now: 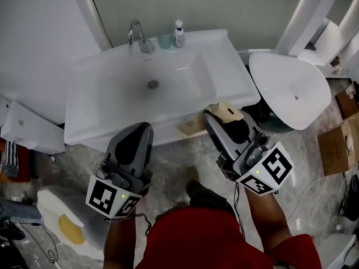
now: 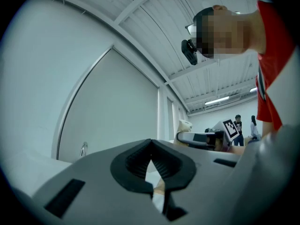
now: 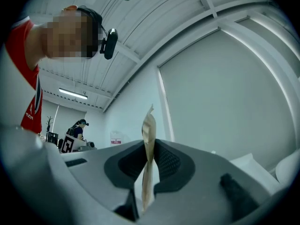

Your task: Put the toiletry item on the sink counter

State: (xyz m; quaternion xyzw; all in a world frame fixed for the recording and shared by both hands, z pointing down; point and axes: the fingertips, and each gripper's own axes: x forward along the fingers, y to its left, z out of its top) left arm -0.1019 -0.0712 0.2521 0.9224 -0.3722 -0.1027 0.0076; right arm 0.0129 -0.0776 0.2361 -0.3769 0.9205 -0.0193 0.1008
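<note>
The toiletry item is a flat beige packet [image 1: 228,111] pinched upright between the jaws of my right gripper [image 1: 216,117], just off the front right edge of the white sink counter [image 1: 227,72]. In the right gripper view the packet [image 3: 149,125] stands on edge between the closed pads, so the right gripper [image 3: 149,146] is shut on it. My left gripper [image 1: 142,129] hovers at the counter's front edge, left of the right one. Its jaws meet at the tips, and the left gripper [image 2: 150,146] holds nothing. The right gripper with the packet [image 2: 184,125] also shows in the left gripper view.
A faucet [image 1: 138,36], a small cup [image 1: 164,41] and a spray bottle [image 1: 179,33] stand along the counter's back edge. A white toilet [image 1: 291,91] sits right of the counter, with cardboard boxes [image 1: 336,144] beyond. A tan scrap [image 1: 190,127] lies under the counter front.
</note>
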